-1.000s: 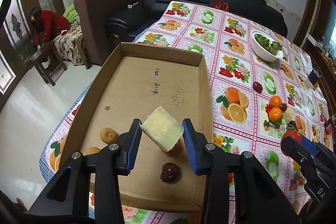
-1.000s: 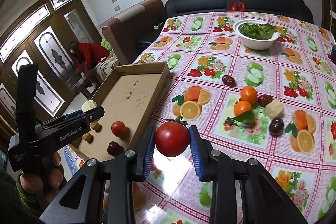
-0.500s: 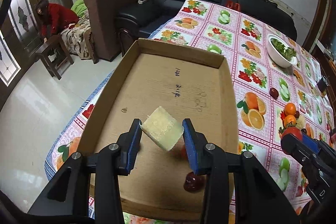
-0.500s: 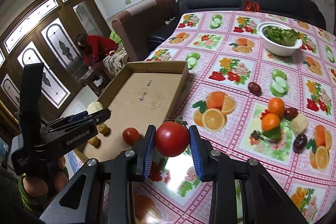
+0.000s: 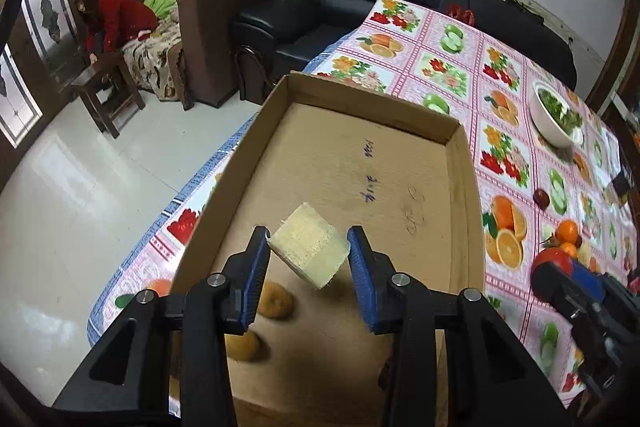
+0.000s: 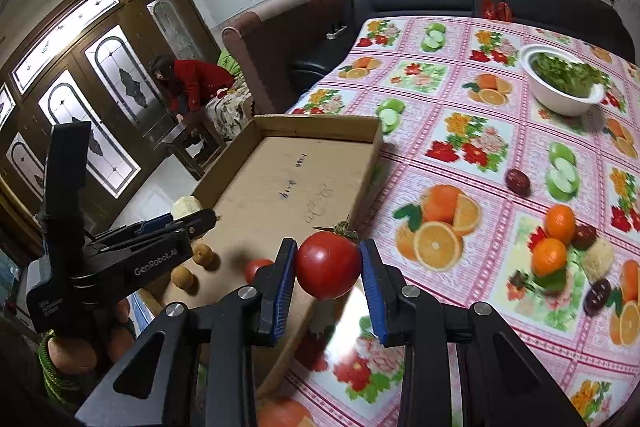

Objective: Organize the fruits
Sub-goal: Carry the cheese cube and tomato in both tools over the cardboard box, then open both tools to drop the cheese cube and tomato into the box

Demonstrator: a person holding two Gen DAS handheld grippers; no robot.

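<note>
In the left wrist view, the left gripper (image 5: 308, 255) held a pale block (image 5: 308, 251) tilted between its blue fingers (image 5: 256, 267), which were clamped on its two sides, above the near half of the box (image 5: 360, 163). Two brown fruits (image 5: 274, 301) lay on the box floor at 7 o'clock from the block, one just beyond the other and partly hidden by the left finger. The box sat on the left edge of the tabletop (image 5: 448, 75), long side running away from the camera. At 3 o'clock the right gripper (image 5: 560, 275) showed at the frame's edge with a tomato (image 5: 550, 259) at its tip.

In the right wrist view, the left gripper (image 6: 196, 217) reached in from 9 o'clock over the box's (image 6: 304, 183) near left corner, the block (image 6: 186, 206) just visible at its tip. The brown fruits (image 6: 202, 253) and a red fruit (image 6: 256, 267) lay on the near box floor. The right gripper (image 6: 328, 275), at centre, had its fingers (image 6: 370, 283) clamped on the tomato (image 6: 327, 264), held above the box's near right corner. Right of it on the tabletop (image 6: 460, 99), two oranges (image 6: 560, 223), dark fruits (image 6: 518, 181) and a second pale block (image 6: 597, 259) were clustered at 3 o'clock. A bowl (image 6: 560, 95) of greens stood at 1 o'clock.
</note>
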